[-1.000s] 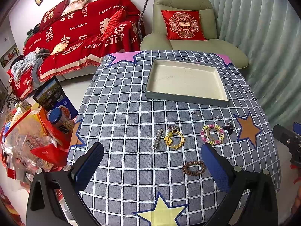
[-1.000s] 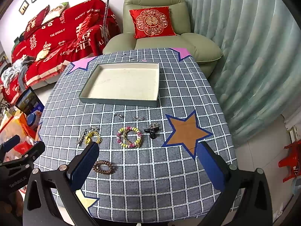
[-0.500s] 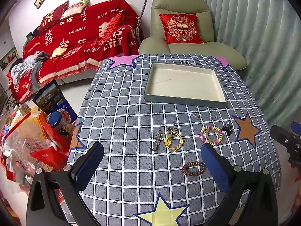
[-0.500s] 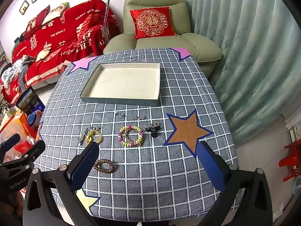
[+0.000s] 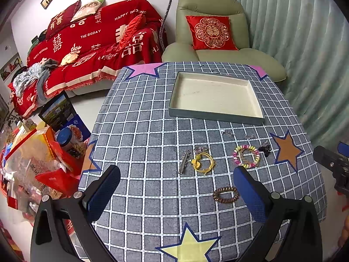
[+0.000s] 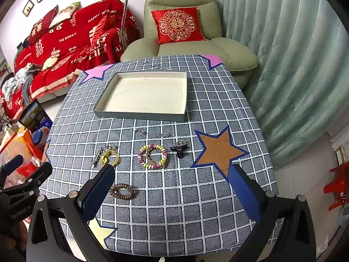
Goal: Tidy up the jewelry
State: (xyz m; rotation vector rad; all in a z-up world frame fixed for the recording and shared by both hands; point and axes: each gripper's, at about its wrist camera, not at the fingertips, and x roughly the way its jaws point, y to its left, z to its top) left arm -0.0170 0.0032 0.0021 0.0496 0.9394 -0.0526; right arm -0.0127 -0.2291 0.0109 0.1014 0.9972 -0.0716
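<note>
both jaws wide, empty; tray point(image 5: 214, 118) beyond bracelet point(image 5: 246, 156), maybe earrings point(image 6: 162, 134).

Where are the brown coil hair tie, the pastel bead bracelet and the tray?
brown coil hair tie point(image 5: 225, 194), left wrist view, on its near coils.
pastel bead bracelet point(image 6: 141, 160), right wrist view, on its left beads.
tray point(image 6: 139, 116), right wrist view, on its near outer wall.
</note>
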